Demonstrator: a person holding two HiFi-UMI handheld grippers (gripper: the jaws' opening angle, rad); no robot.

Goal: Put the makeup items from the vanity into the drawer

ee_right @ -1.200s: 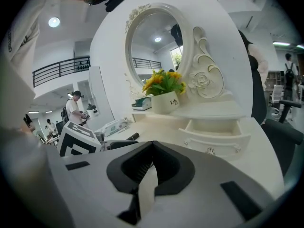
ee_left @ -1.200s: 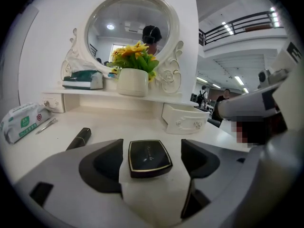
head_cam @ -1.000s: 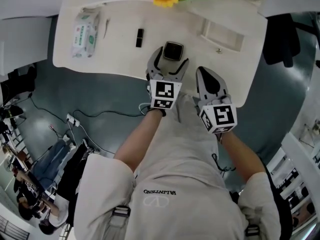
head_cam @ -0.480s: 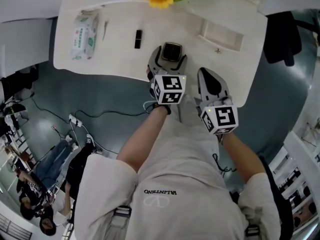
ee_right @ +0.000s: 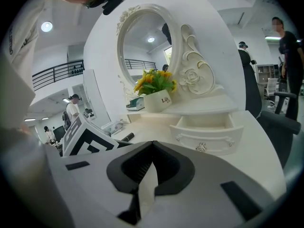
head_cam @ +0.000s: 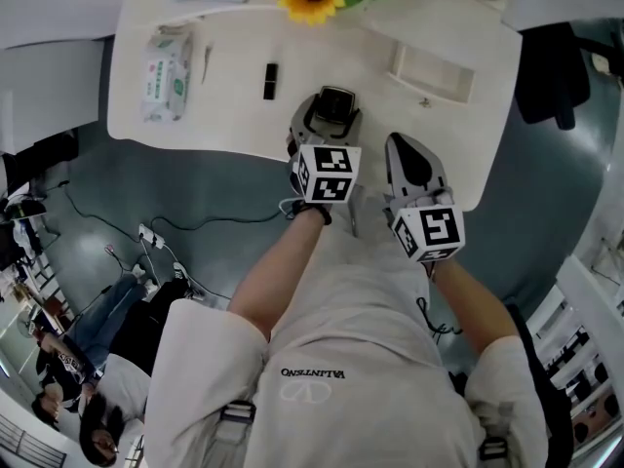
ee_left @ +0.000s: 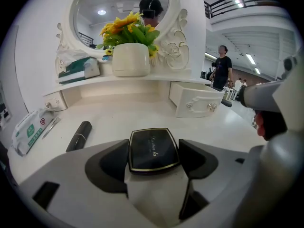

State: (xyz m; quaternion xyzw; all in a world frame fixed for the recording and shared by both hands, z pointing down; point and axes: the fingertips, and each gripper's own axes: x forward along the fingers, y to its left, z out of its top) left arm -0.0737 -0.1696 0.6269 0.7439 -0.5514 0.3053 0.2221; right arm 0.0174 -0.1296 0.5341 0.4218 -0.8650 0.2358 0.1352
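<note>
We are closing the left gripper (head_cam: 331, 107) onto the dark, gold-rimmed compact (ee_left: 153, 148); its jaws have just been narrowing and its pads are now pressing on the compact's two sides. The compact is lying flat, lid up, near the vanity's (head_cam: 234, 115) front edge, nearly square, its sides running along the jaws toward the mirror. Our left forearm is reaching forward, gripper tilting down. The right gripper (ee_right: 152, 148) is hovering beside it, jaws together, empty, pointing toward the open drawer (ee_right: 209, 127).

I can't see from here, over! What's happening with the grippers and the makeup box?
Left gripper jaws just closing, pads against black square compact on white vanity top. Right gripper shut, empty. White drawer open, nothing blocking it.
</note>
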